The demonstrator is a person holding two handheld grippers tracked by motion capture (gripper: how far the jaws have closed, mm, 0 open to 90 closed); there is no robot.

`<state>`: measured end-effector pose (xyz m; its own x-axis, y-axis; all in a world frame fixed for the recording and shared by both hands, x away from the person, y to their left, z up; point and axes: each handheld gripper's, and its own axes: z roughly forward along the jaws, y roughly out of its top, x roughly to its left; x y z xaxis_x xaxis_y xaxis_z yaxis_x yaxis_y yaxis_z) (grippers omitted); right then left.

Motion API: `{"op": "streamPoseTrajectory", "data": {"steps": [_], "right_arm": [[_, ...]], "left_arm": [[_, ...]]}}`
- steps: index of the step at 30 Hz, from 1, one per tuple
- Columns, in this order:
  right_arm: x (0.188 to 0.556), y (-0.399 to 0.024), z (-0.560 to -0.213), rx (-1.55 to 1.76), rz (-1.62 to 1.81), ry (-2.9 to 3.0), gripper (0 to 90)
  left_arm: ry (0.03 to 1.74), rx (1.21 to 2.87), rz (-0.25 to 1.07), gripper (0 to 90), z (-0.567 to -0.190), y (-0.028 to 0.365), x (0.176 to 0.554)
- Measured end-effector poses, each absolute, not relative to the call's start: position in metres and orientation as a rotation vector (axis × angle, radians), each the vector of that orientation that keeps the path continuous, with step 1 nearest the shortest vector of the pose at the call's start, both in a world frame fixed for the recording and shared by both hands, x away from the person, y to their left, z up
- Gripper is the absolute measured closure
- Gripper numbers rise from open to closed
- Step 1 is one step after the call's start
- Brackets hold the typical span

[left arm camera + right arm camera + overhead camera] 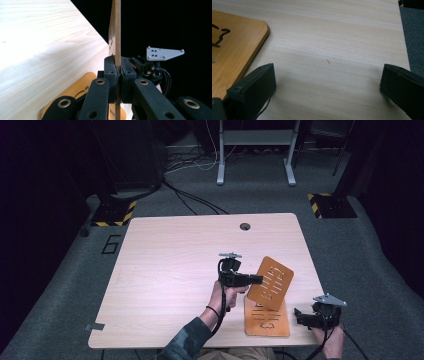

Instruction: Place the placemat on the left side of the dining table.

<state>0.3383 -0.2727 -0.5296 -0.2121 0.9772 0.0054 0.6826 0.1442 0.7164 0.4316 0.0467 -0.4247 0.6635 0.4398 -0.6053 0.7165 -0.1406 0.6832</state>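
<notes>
Left hand-held gripper (256,279) pinches a raised board (270,283); right hand-held gripper (298,315), spread, rests beside another board (267,321) lying on the counter (165,270).

A thin orange-brown wooden panel with cut-out slots (270,282) hangs tilted above the table's near right, pinched at its left edge. Beneath it lies a matching slotted wooden board (267,320) — flat, at the near edge.

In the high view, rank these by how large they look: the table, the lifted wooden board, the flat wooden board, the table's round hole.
1. Table.
2. Lifted board and flat board: alike; the lifted one, clamped in the left hand-held gripper, is tilted, nearer the camera and covers part of the flat one, so no ranking.
3. Round hole.
</notes>
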Motion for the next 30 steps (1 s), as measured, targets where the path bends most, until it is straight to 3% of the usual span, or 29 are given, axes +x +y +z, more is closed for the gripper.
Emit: {"op": "streamPoseTrajectory", "data": {"steps": [30], "right_arm": [[0.338, -0.273, -0.53, 1.589, 0.829, 1.953, 0.0]], "left_arm": [[1.035, 1.699, -0.196, 86.1, -0.412, 0.119, 0.449]]}}
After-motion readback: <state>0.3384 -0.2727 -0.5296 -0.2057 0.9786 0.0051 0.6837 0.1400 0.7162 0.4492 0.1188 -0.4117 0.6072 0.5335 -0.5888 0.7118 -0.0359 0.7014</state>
